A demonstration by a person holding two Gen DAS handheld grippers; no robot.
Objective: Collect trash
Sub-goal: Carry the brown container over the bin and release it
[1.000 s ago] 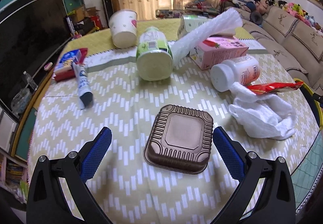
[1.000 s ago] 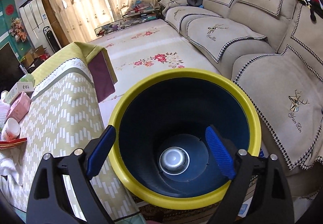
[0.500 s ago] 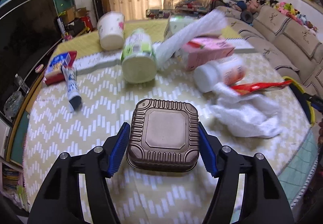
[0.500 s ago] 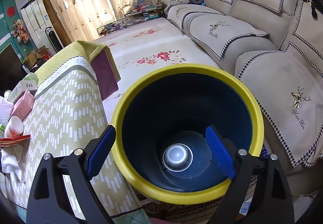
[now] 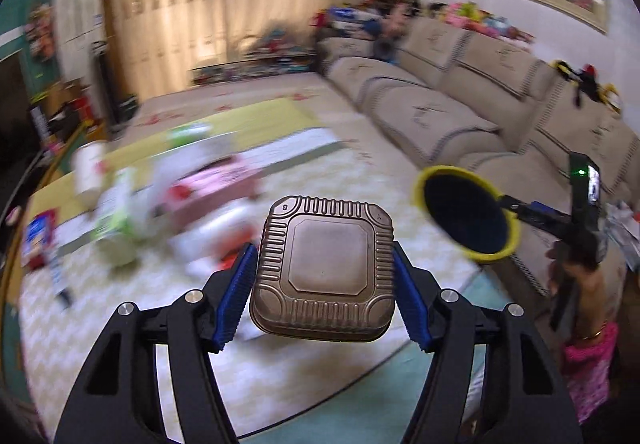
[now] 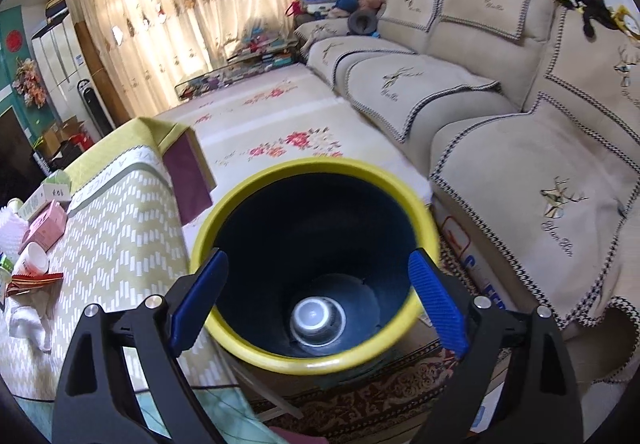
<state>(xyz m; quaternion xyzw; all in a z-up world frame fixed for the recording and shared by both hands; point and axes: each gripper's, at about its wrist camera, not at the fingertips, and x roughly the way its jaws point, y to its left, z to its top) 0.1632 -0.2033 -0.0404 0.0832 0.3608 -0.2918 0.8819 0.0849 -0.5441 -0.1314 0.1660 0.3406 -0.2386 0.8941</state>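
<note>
My left gripper (image 5: 322, 292) is shut on a brown ribbed plastic food tray (image 5: 324, 268) and holds it in the air above the table. The yellow-rimmed dark blue trash bin (image 5: 468, 214) shows to its right, held up by the right gripper. In the right wrist view my right gripper (image 6: 316, 296) is shut on the bin (image 6: 312, 264), its blue pads against the outer wall. A white lid or cup (image 6: 316, 318) lies at the bin's bottom.
The table with a green zigzag cloth (image 6: 116, 240) holds a pink box (image 6: 46, 222), a white bottle (image 6: 32, 260), a red wrapper (image 6: 34, 278) and white tissue (image 6: 28, 320). A beige sofa (image 6: 500, 116) runs along the right. The table items are blurred in the left wrist view.
My left gripper closed on the brown tray, lifted it off the table and swung right toward the bin. The right gripper has raised the bin slightly.
</note>
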